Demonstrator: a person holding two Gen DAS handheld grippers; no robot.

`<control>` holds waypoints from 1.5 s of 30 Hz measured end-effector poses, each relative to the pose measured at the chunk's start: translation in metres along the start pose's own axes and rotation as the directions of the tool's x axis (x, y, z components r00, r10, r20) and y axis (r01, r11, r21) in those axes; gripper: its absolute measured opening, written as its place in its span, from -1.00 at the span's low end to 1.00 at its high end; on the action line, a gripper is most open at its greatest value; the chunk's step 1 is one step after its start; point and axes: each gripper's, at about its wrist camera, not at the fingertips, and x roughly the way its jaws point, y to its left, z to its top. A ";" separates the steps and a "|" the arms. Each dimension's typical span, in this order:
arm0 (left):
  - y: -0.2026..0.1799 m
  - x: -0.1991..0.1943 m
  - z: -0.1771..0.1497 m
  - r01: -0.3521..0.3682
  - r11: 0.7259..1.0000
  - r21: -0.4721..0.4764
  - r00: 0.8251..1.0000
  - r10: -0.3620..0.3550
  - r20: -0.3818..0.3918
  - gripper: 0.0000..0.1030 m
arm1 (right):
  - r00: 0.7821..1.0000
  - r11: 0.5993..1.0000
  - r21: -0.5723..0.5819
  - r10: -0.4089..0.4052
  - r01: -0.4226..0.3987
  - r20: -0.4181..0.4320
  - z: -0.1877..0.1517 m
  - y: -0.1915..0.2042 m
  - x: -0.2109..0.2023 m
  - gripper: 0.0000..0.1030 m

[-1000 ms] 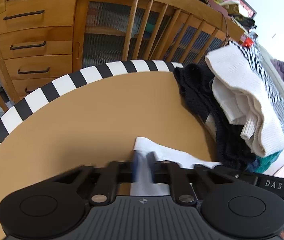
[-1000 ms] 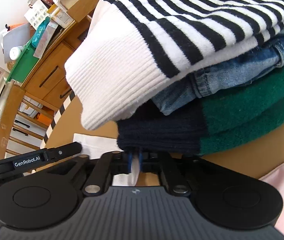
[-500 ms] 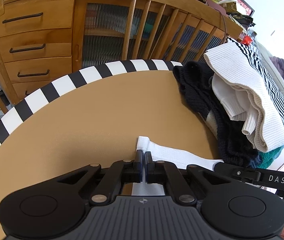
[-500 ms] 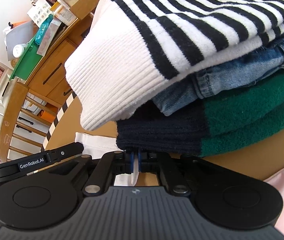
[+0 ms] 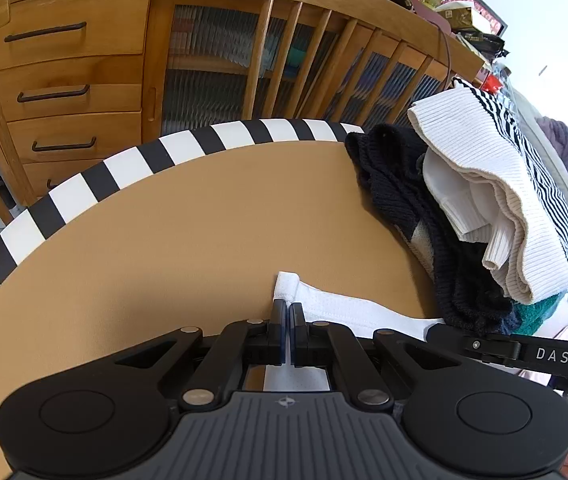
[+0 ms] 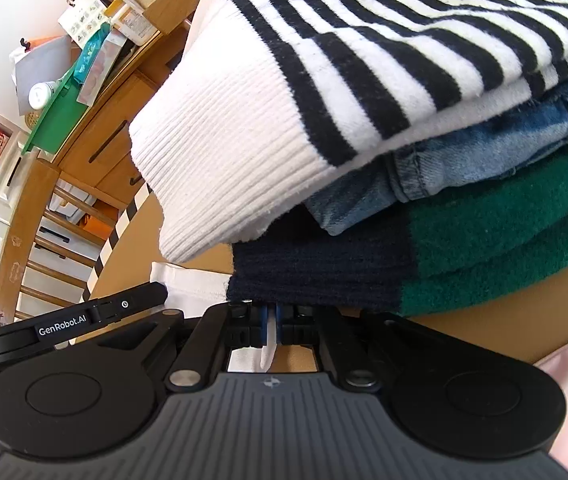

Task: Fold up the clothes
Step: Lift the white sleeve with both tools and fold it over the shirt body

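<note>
While the left hand-held gripper (image 5: 288, 312) has steadied, clamped on the white mesh cloth (image 5: 343, 312) low over the brown table (image 5: 204, 232), the right hand-held gripper (image 6: 270, 320) stays pinched on its other edge beside the stacked clothes (image 6: 403, 120), so a fold seems underway.

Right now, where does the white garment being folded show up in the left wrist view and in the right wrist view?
Left wrist view: the white garment lies low centre on the brown table, pinched by the left hand-held gripper.
Right wrist view: low left of centre, partly behind the pile, pinched by the right hand-held gripper.
Shared landmark: the striped sweater topping the pile.
</note>
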 end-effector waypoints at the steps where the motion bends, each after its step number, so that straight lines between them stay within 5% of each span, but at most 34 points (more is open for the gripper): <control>1: 0.000 0.000 0.000 0.002 1.000 -0.002 1.000 -0.002 0.000 -0.96 | 1.000 1.000 -0.007 -0.001 0.001 0.000 0.000 0.001 0.000 -0.95; 16: -0.001 0.000 -0.001 -0.008 1.000 0.019 1.000 0.008 0.006 -0.97 | 1.000 1.000 0.006 0.007 -0.007 -0.005 0.001 -0.001 0.001 -0.94; 22: 0.002 -0.020 -0.005 0.023 0.999 -0.034 0.998 -0.021 0.063 -0.97 | 0.999 0.999 0.017 0.034 -0.034 0.012 -0.002 0.002 -0.007 -0.93; 36: -0.012 -0.112 -0.057 0.120 0.987 -0.105 0.980 -0.101 0.174 -0.97 | 0.976 0.977 -0.094 0.201 -0.194 0.081 -0.028 0.010 -0.081 -0.93; 45: -0.044 -0.157 -0.136 0.166 0.985 -0.052 0.969 -0.153 0.196 -0.97 | 0.980 0.943 -0.271 0.197 -0.191 -0.006 -0.074 0.008 -0.126 -0.93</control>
